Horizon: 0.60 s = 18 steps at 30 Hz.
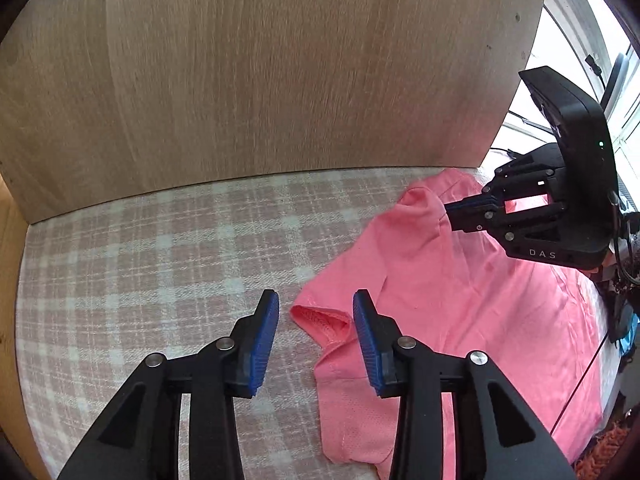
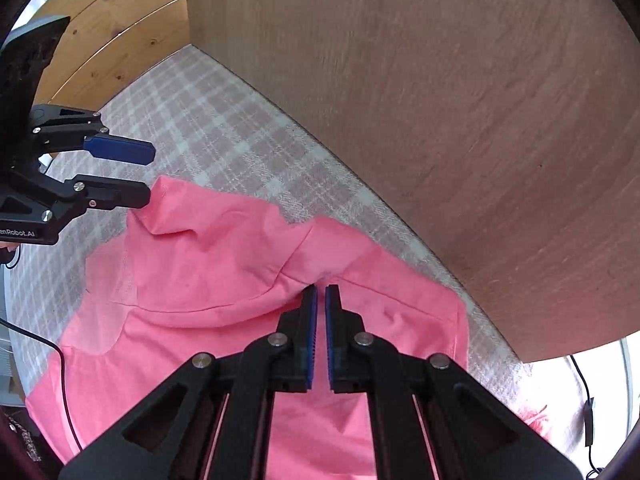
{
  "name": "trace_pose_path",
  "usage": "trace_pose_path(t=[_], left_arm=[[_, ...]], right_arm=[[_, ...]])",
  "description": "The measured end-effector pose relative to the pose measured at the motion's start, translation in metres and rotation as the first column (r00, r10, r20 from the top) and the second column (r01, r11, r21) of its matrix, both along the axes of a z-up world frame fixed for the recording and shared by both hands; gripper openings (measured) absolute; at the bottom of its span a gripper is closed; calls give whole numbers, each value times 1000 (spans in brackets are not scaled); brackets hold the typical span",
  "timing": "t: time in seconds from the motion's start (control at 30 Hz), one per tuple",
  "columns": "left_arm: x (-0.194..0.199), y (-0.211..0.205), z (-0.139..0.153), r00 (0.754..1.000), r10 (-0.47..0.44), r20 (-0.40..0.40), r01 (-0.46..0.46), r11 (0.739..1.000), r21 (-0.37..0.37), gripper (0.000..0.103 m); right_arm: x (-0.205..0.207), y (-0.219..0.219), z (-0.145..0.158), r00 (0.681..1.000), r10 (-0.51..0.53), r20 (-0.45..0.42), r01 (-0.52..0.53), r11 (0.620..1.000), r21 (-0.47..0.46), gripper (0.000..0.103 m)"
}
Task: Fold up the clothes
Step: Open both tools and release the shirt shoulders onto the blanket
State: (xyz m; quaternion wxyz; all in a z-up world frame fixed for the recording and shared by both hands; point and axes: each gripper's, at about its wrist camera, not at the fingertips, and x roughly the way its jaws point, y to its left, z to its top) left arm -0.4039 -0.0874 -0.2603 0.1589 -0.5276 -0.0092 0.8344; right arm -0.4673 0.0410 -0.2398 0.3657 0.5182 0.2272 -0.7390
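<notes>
Pink shirt (image 2: pixel 224 280) lies rumpled on checked blanket (image 1: pixel 160 248), near wooden board (image 1: pixel 260 72). Right gripper (image 2: pixel 321 292) clenched on a shirt fold. Left gripper (image 1: pixel 316 312) released, sleeve beneath.

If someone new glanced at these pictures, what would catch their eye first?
The bright pink garment, spread crumpled over the pale checked bedcover below a wooden board. The right gripper is shut on a fold of it, while the left gripper stands open at a sleeve.

"DAS" on right claw (image 1: pixel 448 210); "enRobot.AI" on left claw (image 2: pixel 150 174).
</notes>
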Motion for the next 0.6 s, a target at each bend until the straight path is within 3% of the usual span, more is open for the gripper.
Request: trace_pose_path(t=[0.03,0.07,0.2,0.27,0.33,0.4,0.47,0.6], left_arm=[[-3,3,-4,1000,-9,10,9,1000,-10,29],[-6,6,-8,1000,-18,21,18,1000,-20,0],[-13,-6,-14,997,74,7,-74,995,-64,0],[-12,-24,-5,986,160,-43,-161,986,-32,0],[-12,-34,0,981,192,-38,-192,981,-14,1],[-12,-33,0,984,173,-37,-174,983,-51,4],[-12,-31,3,986,156,-55,-160,983,-86,21],[-21,-24,3,986,162,-42,-163,987,-19,24]], right_arm=[[0,-2,-3,1000,-3,2,3,1000,1,5],[-1,-5,-6,1000,-7,5,7,1000,3,5],[-5,1,-11,1000,-27,2,27,1000,9,5],[-7,6,-12,999,-39,-2,39,999,11,6],[-8,10,-11,999,-45,-10,46,999,14,8],[-6,13,-7,999,-43,-18,43,999,2,8],[-3,15,-2,999,-33,-18,33,999,-27,8],[3,9,1,1000,-1,-27,-1,999,-49,13]])
